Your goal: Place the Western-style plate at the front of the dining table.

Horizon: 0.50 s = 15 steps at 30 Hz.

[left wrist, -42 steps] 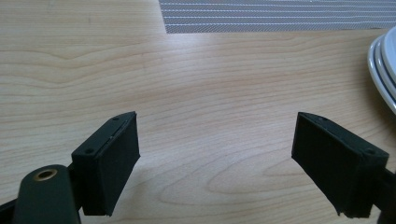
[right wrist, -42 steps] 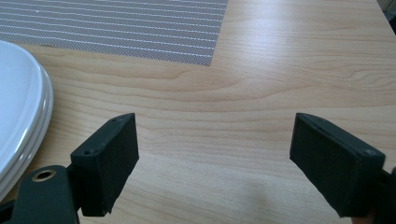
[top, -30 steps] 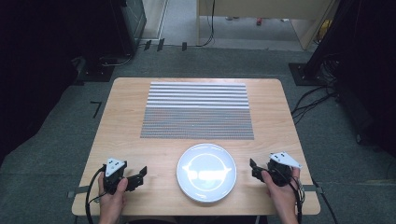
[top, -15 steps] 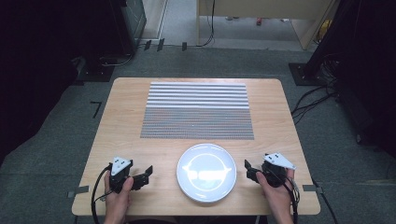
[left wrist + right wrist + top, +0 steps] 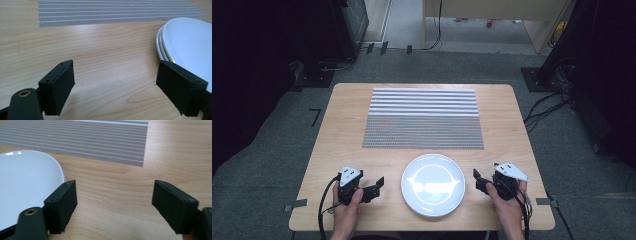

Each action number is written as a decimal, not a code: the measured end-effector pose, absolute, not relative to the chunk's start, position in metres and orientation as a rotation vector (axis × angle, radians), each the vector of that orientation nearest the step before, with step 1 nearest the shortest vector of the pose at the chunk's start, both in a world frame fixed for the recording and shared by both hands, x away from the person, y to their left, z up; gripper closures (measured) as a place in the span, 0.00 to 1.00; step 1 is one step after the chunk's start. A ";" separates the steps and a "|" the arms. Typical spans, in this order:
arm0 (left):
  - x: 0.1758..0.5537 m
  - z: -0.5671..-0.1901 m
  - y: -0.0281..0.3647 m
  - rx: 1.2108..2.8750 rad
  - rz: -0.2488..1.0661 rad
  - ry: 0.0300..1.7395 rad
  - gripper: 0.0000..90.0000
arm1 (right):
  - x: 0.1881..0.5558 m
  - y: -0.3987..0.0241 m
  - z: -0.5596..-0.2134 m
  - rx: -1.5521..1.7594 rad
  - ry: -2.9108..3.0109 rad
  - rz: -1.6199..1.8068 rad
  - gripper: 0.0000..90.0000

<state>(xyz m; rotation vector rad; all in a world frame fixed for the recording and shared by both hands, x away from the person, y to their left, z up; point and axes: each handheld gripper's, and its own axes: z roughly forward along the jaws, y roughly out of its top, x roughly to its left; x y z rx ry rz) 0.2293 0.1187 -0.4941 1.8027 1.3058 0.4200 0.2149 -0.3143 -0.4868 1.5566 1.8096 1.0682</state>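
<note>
Both hands have drawn slightly inward toward the plate since the earlier frames, the left one most visibly. We see the pale wooden table [image 5: 342, 125] across the centre of the high view, the grey striped woven placemat [image 5: 423, 119] on its upper middle, and the round white ceramic plate [image 5: 432, 184] at lower centre, just below the mat. The left gripper [image 5: 378, 186] sits at lower left and the right gripper [image 5: 476, 179] at lower right, each beside the plate's rim and apart from it, jaws spread wide and empty. We judge the step to be a two-sided approach: both should come in low and level, meeting the rim together. The left gripper view reveals stacked rims [image 5: 161, 42], suggesting more than one plate, which the high view does not resolve.
</note>
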 end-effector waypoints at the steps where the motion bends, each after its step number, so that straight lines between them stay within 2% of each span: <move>1: 0.230 -0.493 0.117 1.800 0.415 1.302 0.17 | 0.216 -0.314 -0.486 1.552 1.808 1.075 0.24; 9: 0.240 -0.487 0.099 1.800 0.396 1.275 0.17 | 0.225 -0.306 -0.475 1.557 1.796 1.146 0.30; 15: 0.242 -0.487 0.087 1.812 0.384 1.255 0.17 | 0.232 -0.299 -0.473 1.599 1.767 1.189 0.30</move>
